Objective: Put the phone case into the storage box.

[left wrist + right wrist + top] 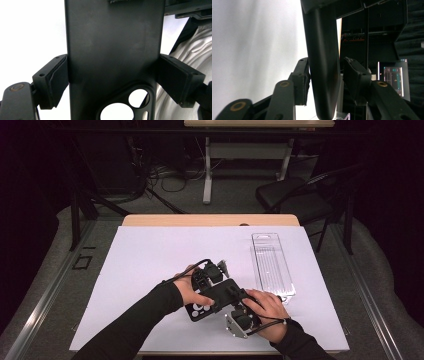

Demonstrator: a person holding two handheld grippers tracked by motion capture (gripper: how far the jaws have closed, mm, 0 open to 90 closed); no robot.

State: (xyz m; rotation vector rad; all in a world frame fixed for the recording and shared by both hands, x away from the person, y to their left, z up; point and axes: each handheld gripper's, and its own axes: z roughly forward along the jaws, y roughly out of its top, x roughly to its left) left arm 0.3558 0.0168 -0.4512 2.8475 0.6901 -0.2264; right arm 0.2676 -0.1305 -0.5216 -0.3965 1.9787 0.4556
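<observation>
the black phone case (212,301) hangs above the white table mat (150,265), near the person's edge of it, carried between the two grippers. the left gripper (112,80) pinches it across its width: both pads (58,80) press flat on the long side edges, just above the camera cutout (127,105), so this hold looks firm and square. the right gripper (325,75) comes at the case edge-on; its left pad (304,75) touches the case's face, while the other pad (352,75) stands just apart from it, so these jaws are spread around the case and not yet gripping

to do this step well, i judge the left hand (192,290) should stay quiet and keep its clamp while the right hand (267,307) finishes closing. the right pads ought to meet the case flat on its two faces, not on the curved rim, or the soft shell may twist or slip out. closing gently matters, because a thin case bends easily and could spring from the left pads. only when both grips are sure should either hand pull or flex it

the clear plastic package (272,265) lies well apart on the mat's right side, out of the way
</observation>
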